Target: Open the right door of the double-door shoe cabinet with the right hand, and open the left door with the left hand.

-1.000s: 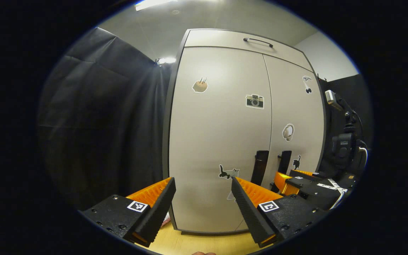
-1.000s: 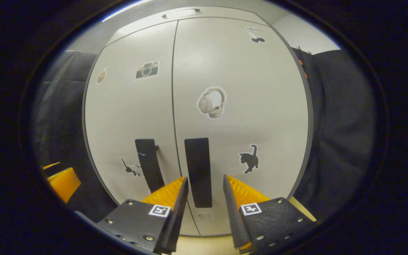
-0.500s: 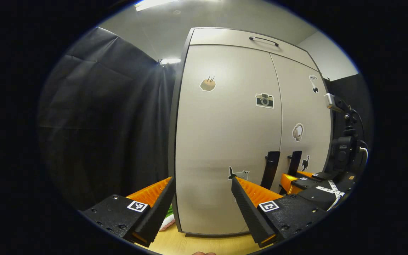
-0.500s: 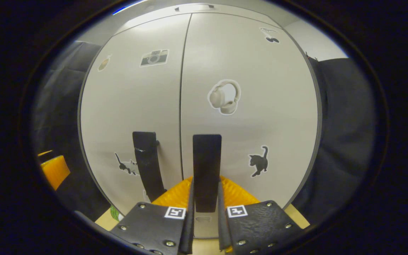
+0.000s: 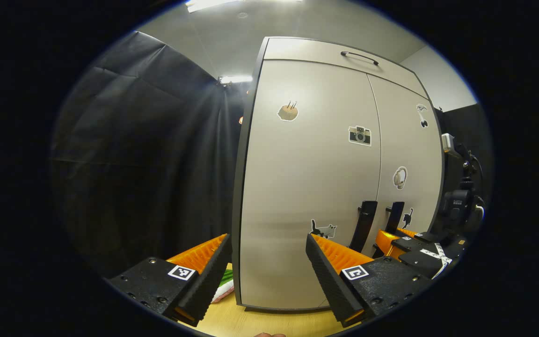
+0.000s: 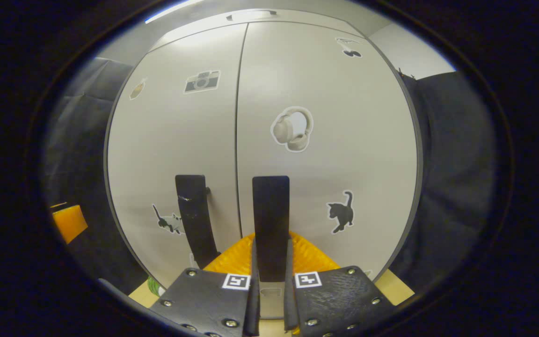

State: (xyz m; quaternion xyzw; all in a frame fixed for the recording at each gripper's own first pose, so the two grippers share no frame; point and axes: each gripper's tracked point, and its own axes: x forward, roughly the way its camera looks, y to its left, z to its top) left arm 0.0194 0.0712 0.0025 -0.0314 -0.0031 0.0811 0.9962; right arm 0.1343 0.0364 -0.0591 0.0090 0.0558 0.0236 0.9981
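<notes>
Black right-door handle [image 6: 271, 220] — right gripper [image 6: 271, 276] has clamped it.

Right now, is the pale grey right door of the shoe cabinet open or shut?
Shut. The pale grey right door sits flush beside the left door, though the right gripper clamps its black handle.

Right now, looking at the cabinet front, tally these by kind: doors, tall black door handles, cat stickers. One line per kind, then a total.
Doors: 2
Tall black door handles: 2
Cat stickers: 2
Total: 6
</notes>
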